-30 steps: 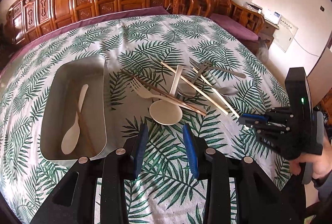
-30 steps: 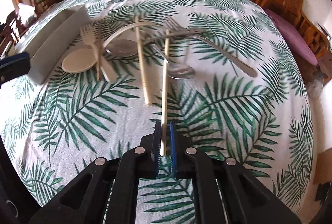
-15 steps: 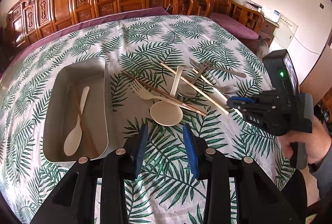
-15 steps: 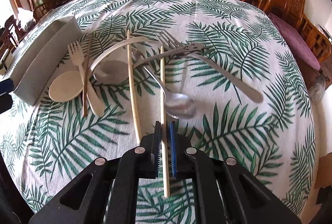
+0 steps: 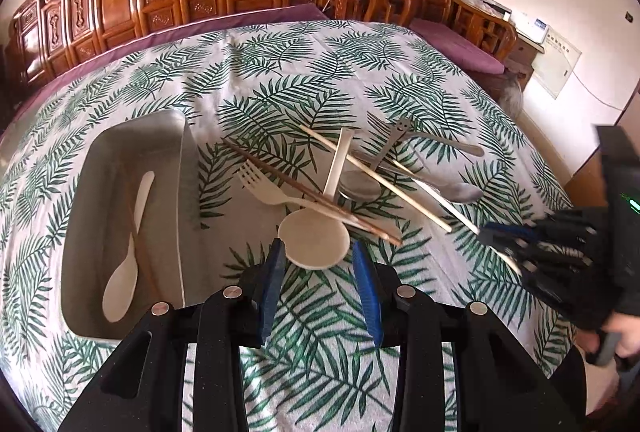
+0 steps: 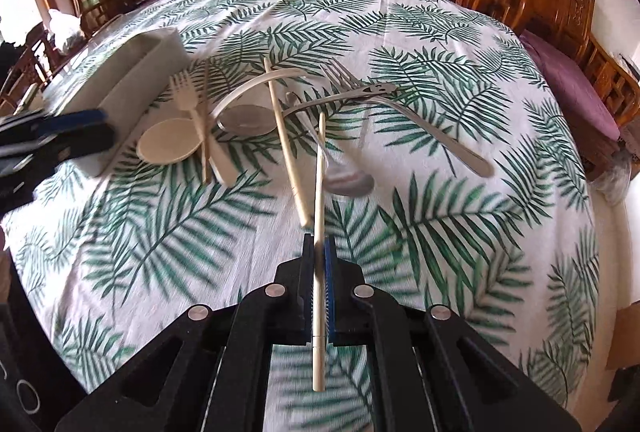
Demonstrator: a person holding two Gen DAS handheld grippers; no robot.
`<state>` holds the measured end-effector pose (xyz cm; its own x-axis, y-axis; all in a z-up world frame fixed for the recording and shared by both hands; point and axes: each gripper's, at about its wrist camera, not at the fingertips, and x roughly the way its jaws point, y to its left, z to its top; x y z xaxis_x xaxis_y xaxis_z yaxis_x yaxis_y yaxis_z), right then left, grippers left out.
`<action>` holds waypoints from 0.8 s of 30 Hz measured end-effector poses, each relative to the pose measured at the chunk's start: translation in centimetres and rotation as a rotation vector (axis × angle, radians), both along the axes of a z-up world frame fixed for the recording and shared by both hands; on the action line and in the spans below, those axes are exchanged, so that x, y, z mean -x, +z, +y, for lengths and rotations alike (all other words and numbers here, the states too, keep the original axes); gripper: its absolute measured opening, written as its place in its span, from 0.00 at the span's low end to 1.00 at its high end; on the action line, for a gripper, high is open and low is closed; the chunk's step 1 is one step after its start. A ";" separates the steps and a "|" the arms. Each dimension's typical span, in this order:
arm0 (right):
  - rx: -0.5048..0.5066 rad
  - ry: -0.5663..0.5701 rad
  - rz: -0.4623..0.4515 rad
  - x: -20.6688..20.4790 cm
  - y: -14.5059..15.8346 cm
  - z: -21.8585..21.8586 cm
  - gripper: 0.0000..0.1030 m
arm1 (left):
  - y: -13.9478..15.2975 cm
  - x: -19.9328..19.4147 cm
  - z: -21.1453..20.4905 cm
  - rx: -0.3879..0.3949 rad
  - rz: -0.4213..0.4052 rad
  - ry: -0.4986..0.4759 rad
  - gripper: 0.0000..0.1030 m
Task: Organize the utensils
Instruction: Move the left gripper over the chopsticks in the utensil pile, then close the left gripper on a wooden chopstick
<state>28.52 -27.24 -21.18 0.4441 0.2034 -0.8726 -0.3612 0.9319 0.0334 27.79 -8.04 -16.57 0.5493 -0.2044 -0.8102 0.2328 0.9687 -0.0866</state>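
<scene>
Right gripper [image 6: 316, 252] clamped on one pale chopstick [image 6: 319, 191], lifting it off the pile

To do this bit well I'd keep the pinch firm and raise it straight so the far tip, up at 12 o'clock from the jaws, doesn't drag the metal spoon [image 6: 348, 180] or the second pale chopstick [image 6: 286, 147] along, then carry it over to the grey tray [image 5: 132, 216] at 9 o'clock of the pile. Left gripper [image 5: 320, 272] sits partly open with nothing in it, just short of the cream spoon's bowl [image 5: 313, 238]. Versus a second ago: the chopstick's near end has left the cloth and the stick has slid further back through the jaws.
</scene>
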 end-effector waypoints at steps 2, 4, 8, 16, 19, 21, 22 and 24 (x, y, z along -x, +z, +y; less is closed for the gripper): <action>0.008 -0.002 -0.017 0.5 0.8 -0.5 0.05 | -0.1 -0.7 -0.3 0.000 0.006 0.005 0.32; -0.001 -0.019 -0.034 0.8 1.6 -1.3 0.05 | -0.2 -1.4 -0.6 -0.005 0.006 0.007 0.32; -0.012 -0.040 -0.051 0.8 2.6 -2.5 0.05 | -0.8 -3.2 -1.4 -0.016 0.024 0.020 0.32; -0.052 -0.060 -0.081 0.8 4.4 -4.0 0.05 | -2.6 -6.2 -2.2 -0.033 0.073 0.056 0.31; -0.060 -0.062 -0.083 0.8 4.6 -4.2 0.05 | -3.0 -6.9 -2.5 -0.029 0.088 0.065 0.24; -0.061 -0.061 -0.081 0.8 4.5 -4.2 0.05 | -3.3 -7.5 -2.5 -0.046 0.098 0.083 0.19; -0.061 -0.060 -0.080 0.7 4.4 -4.1 0.05 | -3.5 -7.7 -2.5 -0.053 0.103 0.094 0.17; -0.063 -0.058 -0.077 0.7 4.3 -4.0 0.05 | -3.8 -8.2 -2.2 -0.047 0.117 0.108 0.17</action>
